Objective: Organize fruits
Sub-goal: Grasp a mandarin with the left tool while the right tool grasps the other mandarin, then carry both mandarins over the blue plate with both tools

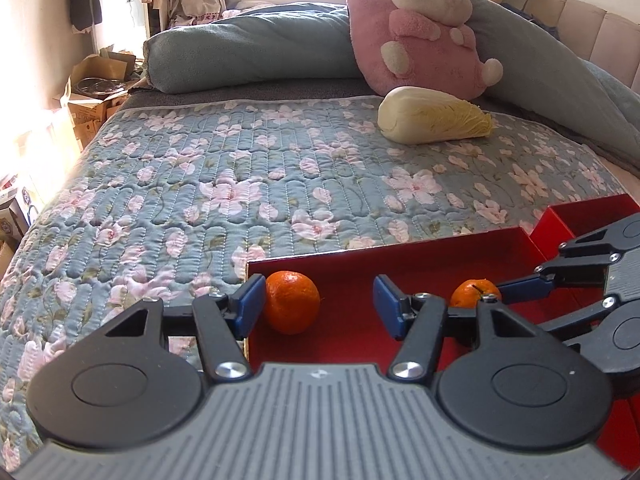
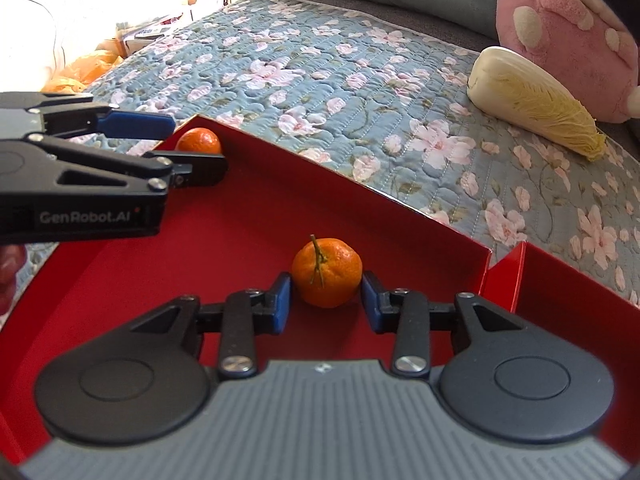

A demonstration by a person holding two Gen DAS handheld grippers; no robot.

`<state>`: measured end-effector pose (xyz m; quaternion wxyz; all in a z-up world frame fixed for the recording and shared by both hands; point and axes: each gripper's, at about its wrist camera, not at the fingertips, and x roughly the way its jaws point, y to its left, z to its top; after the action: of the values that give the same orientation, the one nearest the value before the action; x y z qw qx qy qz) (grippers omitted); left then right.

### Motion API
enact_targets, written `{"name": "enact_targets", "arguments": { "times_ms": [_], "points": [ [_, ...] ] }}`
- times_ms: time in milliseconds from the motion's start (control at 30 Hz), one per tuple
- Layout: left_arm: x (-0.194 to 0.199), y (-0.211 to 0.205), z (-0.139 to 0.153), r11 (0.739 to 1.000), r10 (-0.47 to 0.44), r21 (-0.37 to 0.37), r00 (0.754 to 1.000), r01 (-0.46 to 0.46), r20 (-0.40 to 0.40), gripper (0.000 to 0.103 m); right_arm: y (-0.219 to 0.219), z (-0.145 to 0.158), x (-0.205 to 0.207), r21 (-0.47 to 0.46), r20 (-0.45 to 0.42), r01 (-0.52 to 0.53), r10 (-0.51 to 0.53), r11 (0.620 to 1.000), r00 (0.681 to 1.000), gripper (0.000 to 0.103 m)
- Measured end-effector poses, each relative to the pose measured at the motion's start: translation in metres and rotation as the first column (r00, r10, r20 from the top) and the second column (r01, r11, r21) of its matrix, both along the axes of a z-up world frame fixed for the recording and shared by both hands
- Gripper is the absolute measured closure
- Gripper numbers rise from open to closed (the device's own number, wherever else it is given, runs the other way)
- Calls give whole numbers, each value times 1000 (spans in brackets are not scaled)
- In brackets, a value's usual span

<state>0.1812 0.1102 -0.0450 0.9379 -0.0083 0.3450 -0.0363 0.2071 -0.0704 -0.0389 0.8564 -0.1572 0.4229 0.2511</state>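
Note:
A red box (image 1: 360,258) (image 2: 248,216) lies on the flowered quilt. One mandarin (image 1: 293,302) (image 2: 199,141) rests in its far left corner. My left gripper (image 1: 319,305) is open around that corner, its left pad just beside the fruit with a small gap. A second mandarin with a stem (image 2: 327,272) (image 1: 475,292) sits on the box floor between the pads of my right gripper (image 2: 326,300). The right jaws stand close on each side with slim gaps, not clearly pressing. The right gripper also shows in the left wrist view (image 1: 528,284).
A napa cabbage (image 1: 434,120) (image 2: 536,108) lies on the quilt in front of a pink plush rabbit (image 1: 424,28) (image 2: 572,40). A second red box part (image 1: 580,216) (image 2: 560,292) adjoins on the right. A rolled blue blanket (image 1: 248,52) lies at the back. Cardboard boxes (image 1: 96,92) stand beside the bed.

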Motion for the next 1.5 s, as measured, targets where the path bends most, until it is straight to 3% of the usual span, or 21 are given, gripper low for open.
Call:
{"name": "enact_targets", "arguments": {
  "times_ms": [133,233,300,467,633,733,833,1133,1500],
  "points": [
    [7,-5,-7,999,-11,33,1000,12,-20,37,-1,-1,0,4,1,-10,10,1000,1000,63],
    [0,-2,1,992,-95,-84,995,95,13,37,-1,-1,-1,-1,8,-23,23,1000,1000,63],
    [-2,-5,4,997,-66,-46,997,67,28,37,-2,-1,0,5,5,-22,22,1000,1000,63],
    [2,-10,-7,999,-34,19,999,35,-18,37,-1,-1,-1,-3,11,-25,25,1000,1000,63],
    [1,-11,-16,998,-51,19,997,53,-60,39,-1,-1,-1,-3,12,-24,24,1000,1000,63],
    [-5,-15,-22,997,-72,21,995,73,-72,48,1,-1,-2,-16,25,-32,32,999,999,63],
    [-1,-12,-25,999,-37,19,996,39,-85,56,3,-1,-3,-23,37,-38,38,999,999,63],
    [0,-13,-20,1000,-15,-7,996,14,-85,57,-2,3,-6,3,45,-36,35,999,998,63],
    [-21,-19,4,1000,15,14,998,-15,-65,58,-18,27,-36,19,49,-29,28,999,998,63]
  ]
}}
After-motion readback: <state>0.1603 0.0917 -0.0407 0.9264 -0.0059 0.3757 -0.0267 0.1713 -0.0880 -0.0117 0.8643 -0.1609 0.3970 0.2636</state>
